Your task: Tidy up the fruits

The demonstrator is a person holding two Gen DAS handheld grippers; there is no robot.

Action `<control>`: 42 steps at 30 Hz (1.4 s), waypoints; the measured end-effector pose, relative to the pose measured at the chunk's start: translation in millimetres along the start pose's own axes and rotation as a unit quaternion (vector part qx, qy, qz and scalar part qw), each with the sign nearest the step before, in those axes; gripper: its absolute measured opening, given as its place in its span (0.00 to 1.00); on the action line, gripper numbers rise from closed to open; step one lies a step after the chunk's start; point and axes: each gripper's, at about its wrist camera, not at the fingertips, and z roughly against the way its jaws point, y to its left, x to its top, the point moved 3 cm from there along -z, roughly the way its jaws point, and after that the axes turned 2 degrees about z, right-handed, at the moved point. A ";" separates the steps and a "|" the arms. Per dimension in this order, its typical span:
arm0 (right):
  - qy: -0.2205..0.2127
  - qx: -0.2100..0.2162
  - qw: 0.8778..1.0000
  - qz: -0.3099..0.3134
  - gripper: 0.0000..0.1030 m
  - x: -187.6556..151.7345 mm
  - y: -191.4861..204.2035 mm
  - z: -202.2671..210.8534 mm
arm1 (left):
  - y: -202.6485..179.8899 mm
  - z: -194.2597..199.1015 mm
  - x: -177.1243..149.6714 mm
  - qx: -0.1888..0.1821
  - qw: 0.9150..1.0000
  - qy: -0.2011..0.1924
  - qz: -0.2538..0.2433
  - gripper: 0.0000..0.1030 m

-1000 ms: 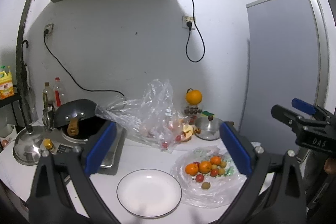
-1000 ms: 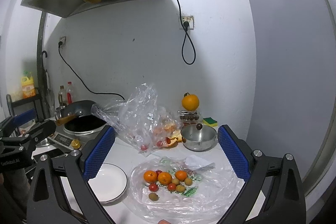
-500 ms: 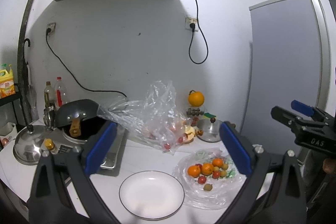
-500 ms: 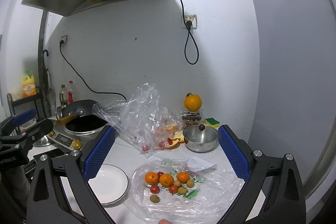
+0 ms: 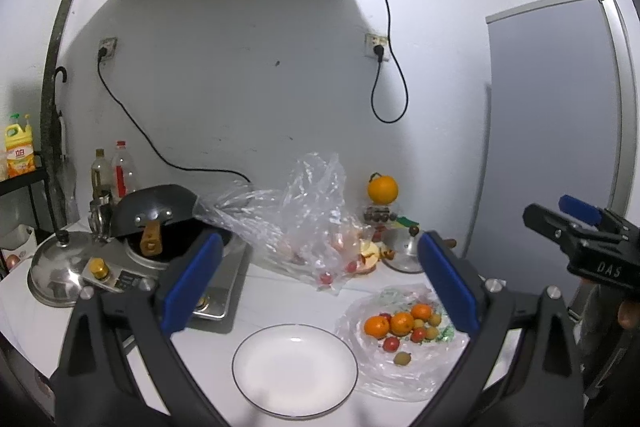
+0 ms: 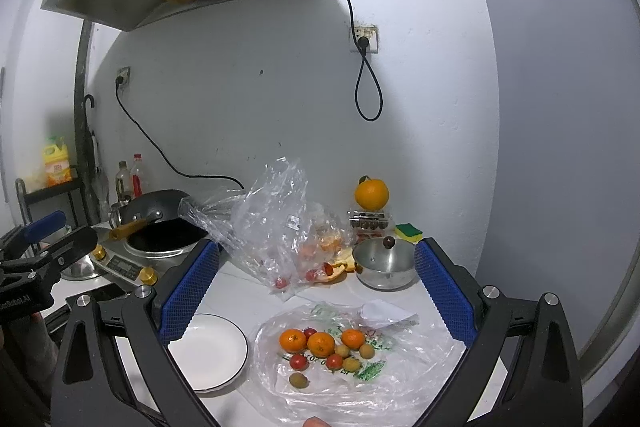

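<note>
Small oranges (image 6: pixel 321 343), cherry tomatoes (image 6: pixel 298 361) and little yellow-green fruits (image 6: pixel 299 380) lie on a flat clear plastic bag (image 6: pixel 400 379) on the white counter. An empty white plate (image 6: pixel 208 349) sits just left of the bag; the left wrist view shows the plate (image 5: pixel 295 369) and the oranges (image 5: pixel 401 323) too. My right gripper (image 6: pixel 316 287) hangs open above the fruit pile, nothing between its blue pads. My left gripper (image 5: pixel 318 281) is open above the plate, well off the counter. The right gripper's body (image 5: pixel 588 247) shows at the right edge of the left wrist view.
A crumpled clear bag (image 6: pixel 276 223) with more fruit lies behind, next to orange peel (image 6: pixel 340 269) and a small lidded steel pot (image 6: pixel 386 263). A large orange (image 6: pixel 371 193) rests on a box at the back. A wok on a cooktop (image 6: pixel 160 235), a lid (image 5: pixel 60 267) and bottles stand left.
Both grippers have risen and drawn slightly back, so the plate and fruit sit a little lower and further right in view. Nothing was grasped or moved.
</note>
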 end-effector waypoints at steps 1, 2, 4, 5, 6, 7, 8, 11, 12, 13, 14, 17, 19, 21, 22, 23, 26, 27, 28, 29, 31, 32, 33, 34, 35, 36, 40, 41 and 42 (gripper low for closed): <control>0.001 0.000 1.000 -0.001 0.97 0.1 -0.8 -1.1 | 0.0 -0.2 0.3 0.001 1.000 -0.001 0.000 0.96; 0.003 0.001 1.000 -0.001 0.97 -0.2 -1.2 -1.9 | 0.2 -0.3 0.1 0.001 1.000 -0.001 0.000 0.96; 0.004 0.001 1.000 0.001 0.97 -0.6 -0.6 -1.9 | 1.5 -0.6 -0.3 0.002 1.000 -0.001 0.002 0.96; 0.005 0.002 1.000 0.001 0.97 0.5 -1.0 -2.1 | 1.8 -0.9 -0.6 0.001 1.000 0.000 0.002 0.96; 0.005 0.003 1.000 0.002 0.97 0.5 -0.5 -1.9 | 2.1 -0.8 -0.9 0.001 1.000 0.000 0.003 0.96; 0.005 0.003 1.000 0.003 0.97 0.3 -0.2 -1.5 | 2.2 -0.8 -1.0 0.001 1.000 0.000 0.003 0.96; 0.005 0.003 1.000 0.002 0.97 0.6 0.0 -1.7 | 2.7 -0.5 -0.7 0.001 1.000 0.000 0.003 0.96; 0.005 0.004 1.000 0.001 0.97 1.3 0.8 -1.9 | 2.9 -0.3 -0.9 0.000 1.000 0.001 0.002 0.96; 0.005 0.004 1.000 0.001 0.97 1.4 0.7 -2.2 | 2.8 -0.1 -0.9 0.000 1.000 0.000 0.001 0.96; 0.007 0.006 1.000 0.000 0.97 1.7 1.4 -3.2 | 2.3 0.1 -0.7 0.001 1.000 -0.001 -0.002 0.96; 0.009 0.007 1.000 0.001 0.97 1.4 1.5 -3.3 | 1.9 0.1 -0.9 0.002 1.000 -0.002 -0.003 0.96; 0.011 0.008 1.000 0.008 0.97 3.3 2.6 -5.3 | 0.3 -2.4 -0.6 0.001 1.000 0.000 -0.001 0.96; 0.010 0.010 1.000 0.006 0.97 4.8 1.8 -6.0 | -1.0 -3.0 0.1 0.002 1.000 -0.001 -0.004 0.96; 0.009 0.011 1.000 0.006 0.97 6.0 1.0 -6.7 | -2.0 -3.4 0.8 0.002 1.000 -0.002 -0.004 0.96; 0.008 0.012 1.000 0.006 0.97 6.4 0.8 -6.6 | -2.3 -4.2 0.8 0.002 1.000 -0.002 -0.004 0.96; 0.009 0.012 1.000 0.006 0.97 6.7 -0.8 -8.5 | -2.3 -3.9 0.6 0.002 1.000 -0.002 -0.004 0.96; 0.010 0.013 1.000 0.004 0.97 5.9 -2.5 -10.2 | -3.4 -5.6 0.3 0.003 1.000 0.000 -0.004 0.96; 0.011 0.013 1.000 0.004 0.97 5.2 -3.2 -11.0 | -4.5 -6.7 0.1 0.003 1.000 0.002 -0.004 0.96; 0.012 0.014 1.000 0.004 0.97 5.0 -3.6 -12.1 | -5.2 -7.7 0.0 0.003 1.000 0.003 -0.004 0.96; 0.012 0.015 1.000 0.005 0.97 4.1 -4.7 -12.6 | -6.5 -8.2 -0.2 0.004 1.000 0.003 -0.005 0.96; 0.013 0.015 1.000 0.005 0.97 3.7 -6.6 -14.0 | -6.9 -8.6 -0.4 0.005 1.000 0.002 -0.006 0.96; 0.013 0.016 1.000 0.005 0.97 4.0 -7.4 -14.9 | -8.5 -9.7 -0.9 0.007 1.000 0.002 -0.008 0.96; 0.010 0.015 1.000 0.004 0.97 4.2 -7.2 -14.8 | -9.9 -10.9 -1.4 0.008 1.000 0.003 -0.010 0.96; 0.009 0.014 1.000 0.004 0.97 4.3 -7.1 -14.9 | -11.2 -13.3 -2.0 0.009 1.000 0.005 -0.010 0.96; 0.010 0.015 1.000 0.005 0.97 4.1 -7.4 -15.4 | -12.9 -15.6 -3.2 0.010 1.000 0.007 -0.012 0.96; 0.010 0.016 1.000 0.005 0.97 3.7 -8.3 -16.1 | -14.8 -18.0 -4.5 0.012 1.000 0.010 -0.013 0.96; 0.013 0.021 1.000 0.005 0.97 -1.2 -17.4 -21.0 | -24.0 -26.7 -10.8 0.014 0.999 0.020 -0.023 0.96; 0.013 0.021 1.000 0.005 0.97 -3.1 -20.3 -22.4 | -27.4 -29.8 -13.2 0.014 0.999 0.024 -0.027 0.96; 0.013 0.021 1.000 0.004 0.97 -5.6 -23.4 -23.8 | -30.8 -33.2 -15.8 0.013 0.999 0.028 -0.031 0.96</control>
